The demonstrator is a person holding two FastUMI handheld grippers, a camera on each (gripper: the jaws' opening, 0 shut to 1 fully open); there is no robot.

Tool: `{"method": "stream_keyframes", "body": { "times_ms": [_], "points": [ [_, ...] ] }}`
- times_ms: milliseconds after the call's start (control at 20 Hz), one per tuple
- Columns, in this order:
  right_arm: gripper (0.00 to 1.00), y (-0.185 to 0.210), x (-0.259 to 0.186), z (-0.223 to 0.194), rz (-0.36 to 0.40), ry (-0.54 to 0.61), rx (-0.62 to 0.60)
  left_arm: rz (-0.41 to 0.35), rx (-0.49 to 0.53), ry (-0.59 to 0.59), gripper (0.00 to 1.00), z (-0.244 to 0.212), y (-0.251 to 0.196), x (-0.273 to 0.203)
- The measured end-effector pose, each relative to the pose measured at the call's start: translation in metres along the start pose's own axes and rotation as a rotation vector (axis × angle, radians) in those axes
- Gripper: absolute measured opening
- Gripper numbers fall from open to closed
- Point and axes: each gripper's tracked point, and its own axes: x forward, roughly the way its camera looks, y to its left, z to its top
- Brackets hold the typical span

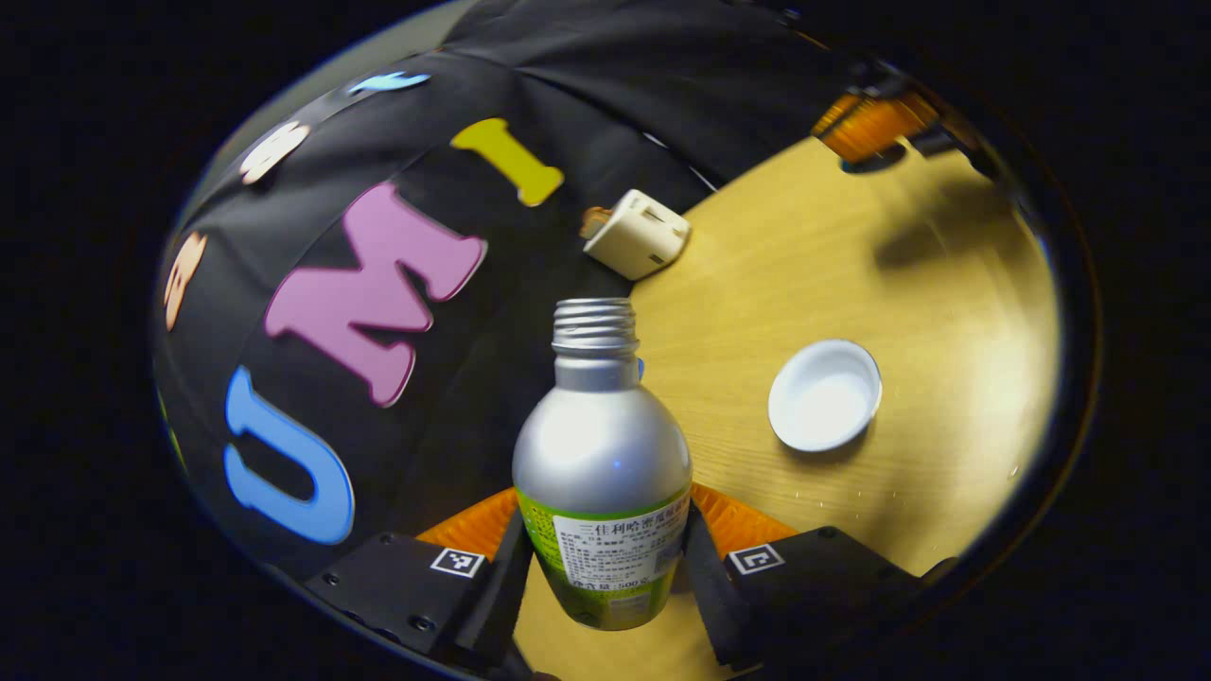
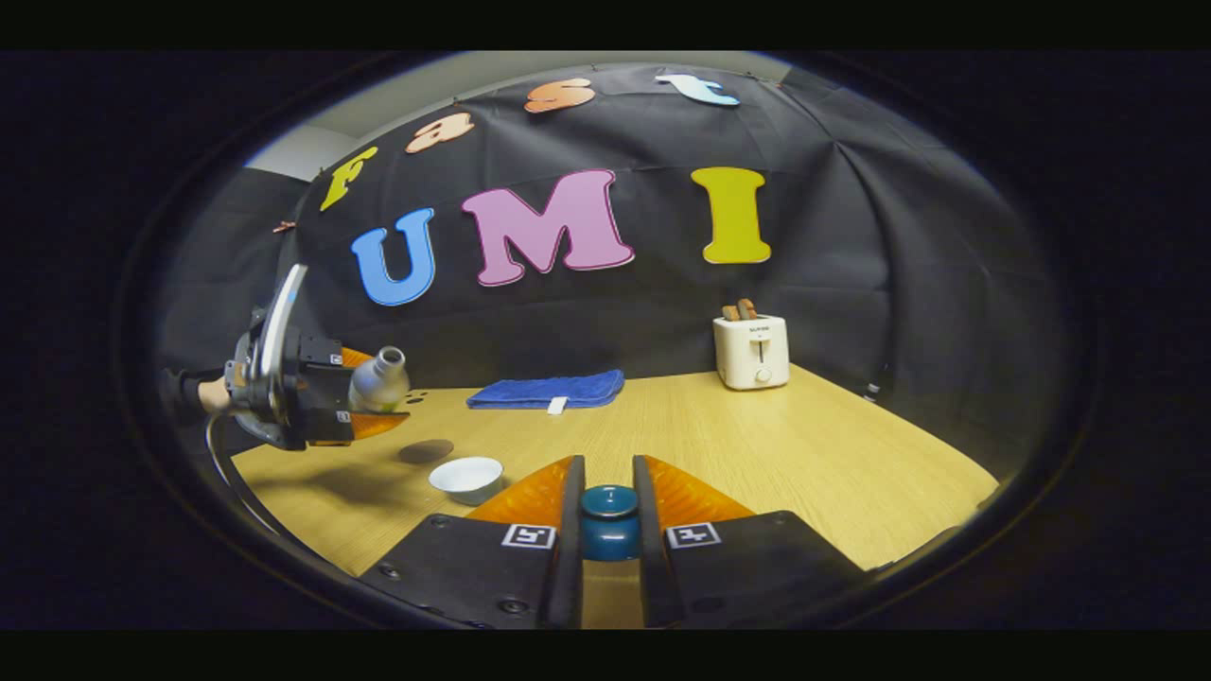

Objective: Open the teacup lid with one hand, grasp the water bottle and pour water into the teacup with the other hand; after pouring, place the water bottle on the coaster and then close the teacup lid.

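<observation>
A silver water bottle (image 1: 602, 445) with a green label and an uncapped threaded neck sits between the fingers of my left gripper (image 1: 605, 558), which is shut on it. In the right gripper view that bottle (image 2: 378, 380) hangs tilted above the table, mouth toward the right, up and left of the white teacup (image 2: 466, 478). The teacup (image 1: 825, 395) stands uncovered on the table; I cannot tell what is in it, and no stream shows. My right gripper (image 2: 608, 473) is shut on the dark blue teacup lid (image 2: 608, 530), held off the table right of the cup.
A blue folded towel (image 2: 549, 390) lies at the back of the wooden table (image 2: 804, 454). A white toaster (image 2: 752, 350) stands at the back right. A dark round patch (image 2: 426, 451), possibly the coaster, lies just behind the cup. A hand holds the left gripper (image 2: 364, 397).
</observation>
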Motion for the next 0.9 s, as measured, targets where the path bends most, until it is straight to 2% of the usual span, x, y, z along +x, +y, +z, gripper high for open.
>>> {"method": "stream_keyframes", "body": {
  "times_ms": [50,150,200,350,550,650,700,900],
  "points": [
    [0.24,0.003,-0.001,0.002,0.000,0.000,-0.003,0.001,-0.147,-0.026,0.78,0.000,0.007,0.001],
    [0.28,0.011,0.001,0.009,0.005,-0.008,-0.006,0.020,-0.410,-0.082,0.78,-0.005,0.029,0.002],
    [0.24,0.015,0.002,0.013,0.007,-0.012,-0.012,0.024,-0.517,-0.107,0.78,-0.007,0.038,0.001],
    [0.24,0.028,0.007,0.019,0.007,-0.023,-0.040,0.032,-0.729,-0.172,0.78,-0.020,0.061,-0.002],
    [0.28,0.049,0.016,0.013,0.024,-0.008,-0.050,0.014,-0.841,-0.160,0.79,-0.049,0.054,0.025],
    [0.24,0.056,0.022,0.008,0.030,0.004,-0.048,0.014,-0.840,-0.166,0.78,-0.054,0.056,0.033],
    [0.28,0.061,0.025,0.005,0.036,0.011,-0.042,0.012,-0.826,-0.164,0.78,-0.054,0.054,0.038],
    [0.28,0.071,0.035,-0.002,0.050,0.025,-0.029,-0.007,-0.813,-0.126,0.80,-0.053,0.047,0.061]
  ]
}}
